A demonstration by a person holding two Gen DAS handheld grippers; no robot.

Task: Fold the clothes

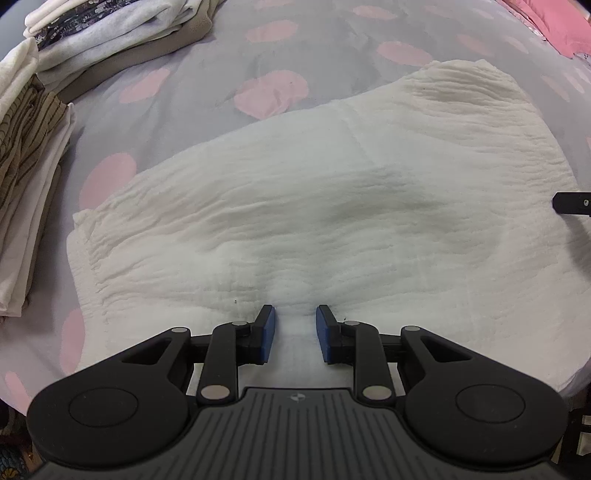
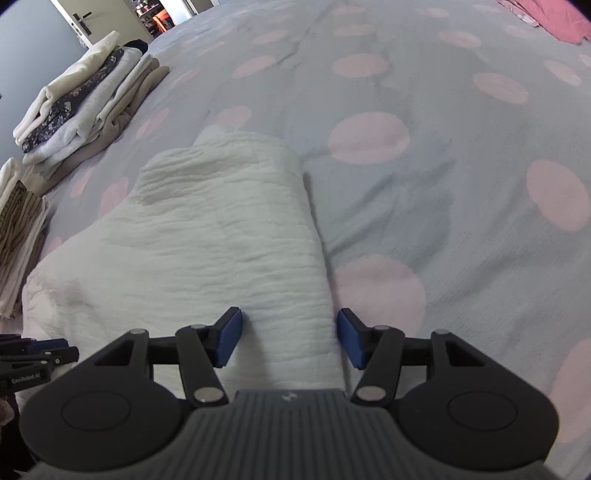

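Note:
A white crinkled garment (image 1: 332, 206) lies flat on the grey bedspread with pink dots (image 1: 207, 74). My left gripper (image 1: 294, 332) is open, low over the garment's near edge, with cloth between the blue pads but not pinched. My right gripper (image 2: 289, 341) is open over the garment's right end (image 2: 207, 236), its jaws straddling the folded right edge. The right gripper's tip shows at the right edge of the left wrist view (image 1: 572, 202). The left gripper shows at the lower left of the right wrist view (image 2: 33, 360).
A stack of folded clothes (image 2: 85, 99) lies at the far left of the bed, also in the left wrist view (image 1: 110, 33). A second pile with a striped brown piece (image 1: 26, 147) lies nearer on the left. A pink pillow (image 1: 554, 22) is at the far right. A door (image 2: 74, 18) stands behind.

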